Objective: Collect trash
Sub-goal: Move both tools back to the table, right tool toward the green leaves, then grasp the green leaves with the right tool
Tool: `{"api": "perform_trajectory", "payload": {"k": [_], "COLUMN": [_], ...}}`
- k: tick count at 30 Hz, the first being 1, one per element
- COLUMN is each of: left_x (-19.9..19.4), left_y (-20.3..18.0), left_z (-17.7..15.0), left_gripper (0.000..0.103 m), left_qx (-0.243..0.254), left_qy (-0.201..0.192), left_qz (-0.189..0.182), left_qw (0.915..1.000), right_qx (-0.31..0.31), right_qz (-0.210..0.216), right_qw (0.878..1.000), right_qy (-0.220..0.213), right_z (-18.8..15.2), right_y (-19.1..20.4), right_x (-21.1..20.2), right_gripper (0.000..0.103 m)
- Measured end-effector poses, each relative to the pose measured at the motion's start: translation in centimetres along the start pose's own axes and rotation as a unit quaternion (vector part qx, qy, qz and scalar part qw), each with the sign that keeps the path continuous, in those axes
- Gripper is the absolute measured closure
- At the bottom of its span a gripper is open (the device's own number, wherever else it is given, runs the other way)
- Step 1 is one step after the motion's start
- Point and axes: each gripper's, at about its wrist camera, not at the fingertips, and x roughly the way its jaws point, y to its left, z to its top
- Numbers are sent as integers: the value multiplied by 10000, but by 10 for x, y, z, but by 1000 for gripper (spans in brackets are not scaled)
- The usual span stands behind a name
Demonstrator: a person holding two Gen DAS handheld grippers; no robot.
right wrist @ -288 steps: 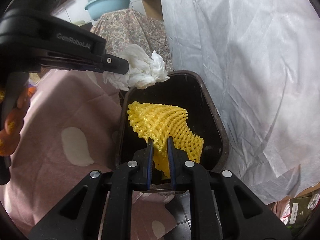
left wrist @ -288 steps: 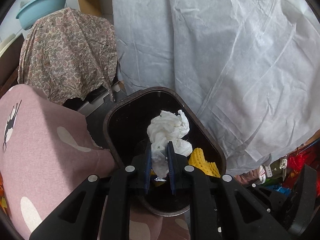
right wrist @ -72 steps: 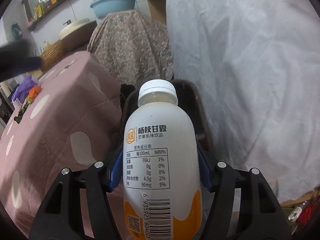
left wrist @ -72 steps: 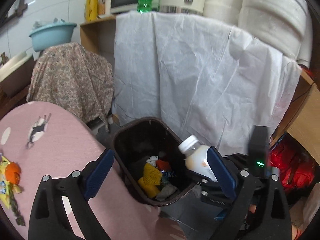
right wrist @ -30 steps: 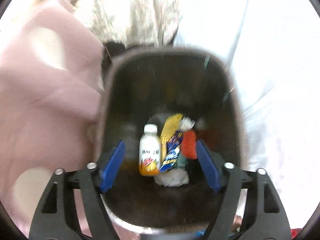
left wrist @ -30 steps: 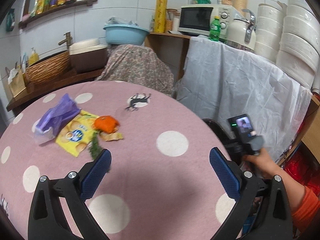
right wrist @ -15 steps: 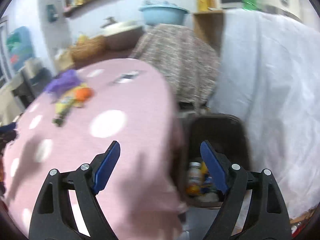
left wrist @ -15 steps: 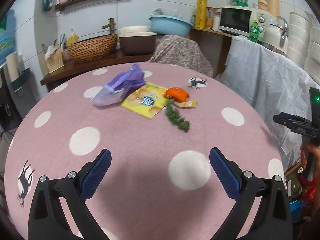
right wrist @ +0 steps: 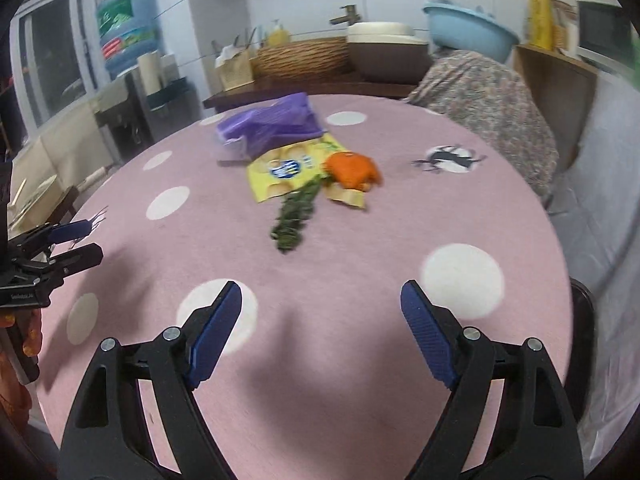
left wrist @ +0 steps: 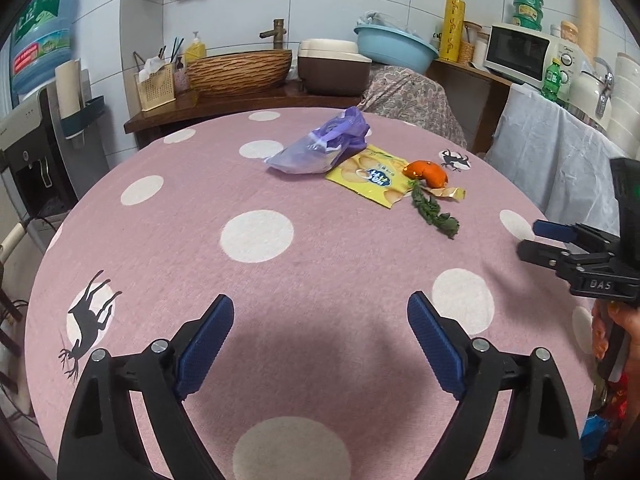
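On the pink dotted tablecloth [left wrist: 256,320] at the far side lie a purple plastic bag [left wrist: 320,146], a yellow snack packet [left wrist: 370,178], an orange peel [left wrist: 427,171] and a green sprig [left wrist: 434,212]. My left gripper [left wrist: 320,300] hovers over the near cloth, its jaws wide and closing, nothing between them. My right gripper [right wrist: 320,288] is open and empty over the table, well short of the sprig [right wrist: 296,216], peel [right wrist: 352,170], packet [right wrist: 284,172] and bag [right wrist: 272,122]. Each sees the other: right gripper [left wrist: 530,237], left gripper [right wrist: 94,238].
The dark trash bin [right wrist: 582,320] peeks out past the table's right edge. Behind the table a wooden counter carries a wicker basket [left wrist: 240,68], a brown container [left wrist: 334,74] and a blue basin [left wrist: 394,46]. A white cloth [left wrist: 552,168] hangs at right, a water dispenser [left wrist: 24,152] at left.
Both views swung from the bin, where the bottle lay, onto the table. The right gripper rose above the tabletop. The left gripper moved closer to the trash pile and its jaws narrowed slightly.
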Motion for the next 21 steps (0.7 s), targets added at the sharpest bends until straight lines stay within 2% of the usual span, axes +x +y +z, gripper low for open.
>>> {"api": "perform_trajectory", "payload": {"k": [3, 5, 10, 12, 14, 18, 20, 21], "left_x": [3, 4, 4, 4, 5, 10, 13, 15], "left_y": [1, 1, -1, -1, -2, -2, -3, -4], "left_z": [1, 1, 7, 9, 11, 16, 19, 22], "left_gripper": [16, 16, 16, 16, 16, 16, 16, 16], "left_qx": [26, 68, 159, 219, 272, 326, 359, 404], "left_qy": [66, 71, 9, -7, -14, -1, 20, 21], "left_qz": [-74, -107, -137, -116, -112, -125, -174, -180], "left_qw": [9999, 9999, 9998, 9997, 9996, 9994, 9992, 9990], "right_qx": [-267, -429, -591, -570, -572, -640, -610, -616], "right_qz": [39, 48, -114, -164, -187, -247, -197, -185], "right_qw": [9992, 9980, 9957, 9951, 9943, 9937, 9940, 9939], "right_qy": [283, 455, 699, 790, 882, 881, 889, 893], "right_z": [13, 22, 41, 45, 47, 50, 51, 51], "right_y": [21, 31, 38, 35, 34, 35, 35, 35], "right_x": [27, 44, 74, 84, 92, 95, 96, 96], "right_gripper": [24, 36, 47, 57, 66, 74, 87, 89]}}
